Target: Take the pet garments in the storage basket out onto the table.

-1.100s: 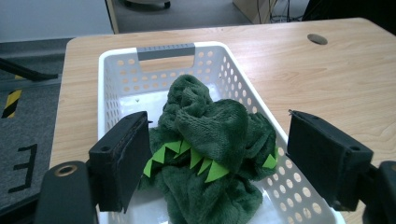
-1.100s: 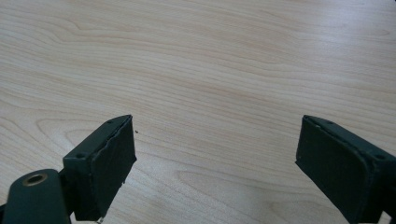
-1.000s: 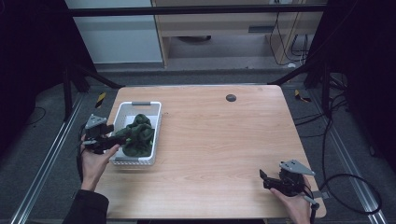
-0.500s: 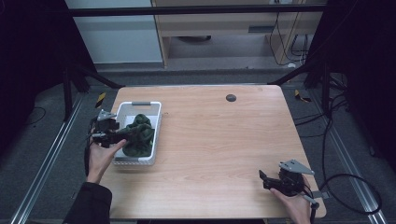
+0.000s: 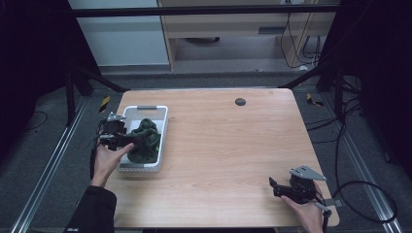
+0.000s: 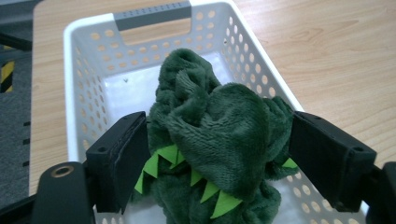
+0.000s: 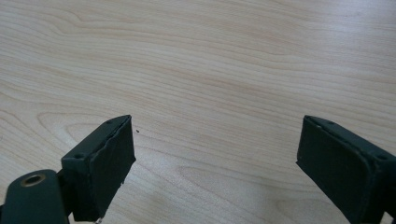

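- Resting low at the desk's (image 5: 228,145) near right corner, the right tool (image 5: 281,188) sits in the person's right hand (image 5: 307,213), pointing left.
- Its jaws stand wide apart with bare wood between them, as the right gripper view shows; nothing is held.
- A grey three-cornered plate (image 5: 306,173) sits on top of it, and a cable (image 5: 362,206) trails off past the desk's right edge to the floor.
- At the near left, a dark sleeve (image 5: 92,211) leads up to the left hand (image 5: 108,159), which holds the left tool (image 5: 127,141) at the basket's left wall, pointing right.
- The left tool's jaws press on either side of a green plush toy (image 6: 210,140), gripping it.
- The toy (image 5: 145,141) is dark green and rumpled, with bright green felt spikes (image 6: 187,175) along its lower folds.
- It is inside a white perforated basket (image 5: 163,133), just above the basket floor; whether it touches the floor cannot be told.
- The basket stands on the left part of the desk, its grey handle (image 5: 146,107) at the far end.
- Farther back, a small dark round disc (image 5: 240,101) lies in the desk near its far edge.
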Available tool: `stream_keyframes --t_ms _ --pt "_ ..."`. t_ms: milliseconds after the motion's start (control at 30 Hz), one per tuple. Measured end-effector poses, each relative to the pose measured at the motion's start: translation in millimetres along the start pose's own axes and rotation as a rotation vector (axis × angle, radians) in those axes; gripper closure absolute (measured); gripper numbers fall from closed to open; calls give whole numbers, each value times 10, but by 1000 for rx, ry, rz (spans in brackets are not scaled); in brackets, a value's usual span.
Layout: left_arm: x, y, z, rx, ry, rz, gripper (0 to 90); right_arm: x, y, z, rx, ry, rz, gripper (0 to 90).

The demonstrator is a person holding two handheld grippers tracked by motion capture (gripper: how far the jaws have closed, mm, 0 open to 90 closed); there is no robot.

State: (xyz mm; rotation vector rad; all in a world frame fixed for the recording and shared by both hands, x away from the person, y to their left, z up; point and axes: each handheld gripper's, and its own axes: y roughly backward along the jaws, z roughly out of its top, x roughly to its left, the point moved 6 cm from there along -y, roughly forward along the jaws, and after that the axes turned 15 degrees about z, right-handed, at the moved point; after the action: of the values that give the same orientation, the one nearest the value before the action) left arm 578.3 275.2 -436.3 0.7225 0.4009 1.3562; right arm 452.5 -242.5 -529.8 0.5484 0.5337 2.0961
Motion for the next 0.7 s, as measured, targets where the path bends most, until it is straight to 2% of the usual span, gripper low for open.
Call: stream_keyframes --t_ms 267,467,567,700 --pt "-61 -91 12 41 -38 4 193 -11 -8 -6 8 5 2 103" --pt "-63 -168 -3 72 -41 8 193 0 -13 -9 12 2 7 100" --pt "-87 -201 -15 87 -57 -1 194 -1 -14 -5 11 0 7 100" --pt "-96 -265 -37 113 -62 11 205 7 -13 -6 14 -9 13 98"
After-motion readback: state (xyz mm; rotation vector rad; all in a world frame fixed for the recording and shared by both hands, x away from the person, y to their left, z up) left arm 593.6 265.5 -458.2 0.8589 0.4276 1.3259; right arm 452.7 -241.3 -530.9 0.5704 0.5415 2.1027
